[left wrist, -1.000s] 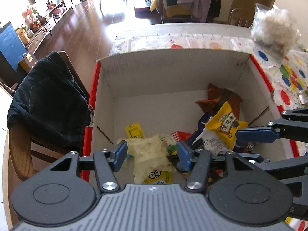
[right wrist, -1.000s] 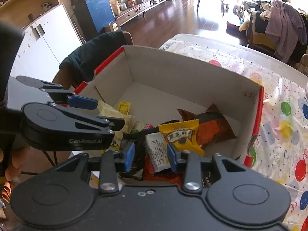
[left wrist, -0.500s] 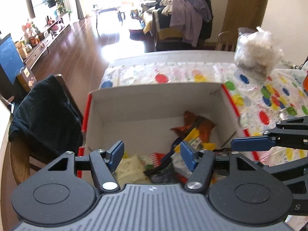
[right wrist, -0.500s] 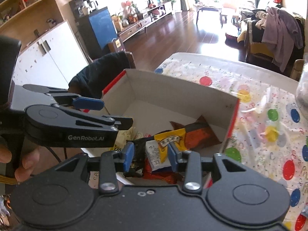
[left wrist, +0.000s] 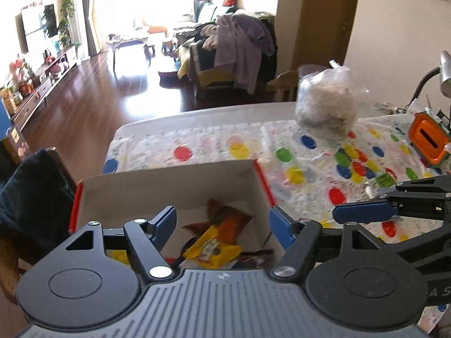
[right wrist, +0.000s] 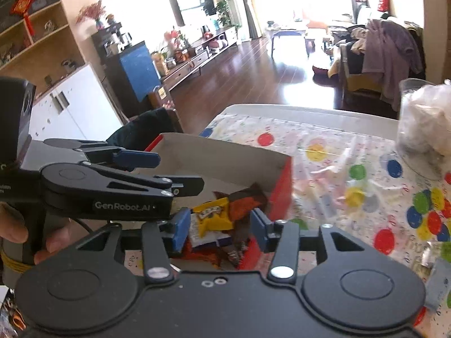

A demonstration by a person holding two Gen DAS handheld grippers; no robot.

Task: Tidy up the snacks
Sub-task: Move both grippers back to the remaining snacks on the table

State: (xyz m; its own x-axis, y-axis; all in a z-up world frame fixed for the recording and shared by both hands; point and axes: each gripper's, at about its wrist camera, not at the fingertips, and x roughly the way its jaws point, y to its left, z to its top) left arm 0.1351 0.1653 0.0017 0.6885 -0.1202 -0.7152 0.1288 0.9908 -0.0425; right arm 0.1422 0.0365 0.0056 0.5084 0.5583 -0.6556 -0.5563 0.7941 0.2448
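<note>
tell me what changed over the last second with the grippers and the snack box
Both grippers pulled up and back out of the box: the left gripper and right gripper were low over the packets and now sit higher, with more of the spotted tablecloth in view. Nothing was grasped or released; both jaws stayed open and empty. The yellow packet and the other snacks stayed in the box.

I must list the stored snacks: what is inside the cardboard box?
Inside the cardboard box: a yellow packet and an orange-brown packet, with dark wrappers beside them. The grippers cover the near part, so other snacks cannot be counted.
</note>
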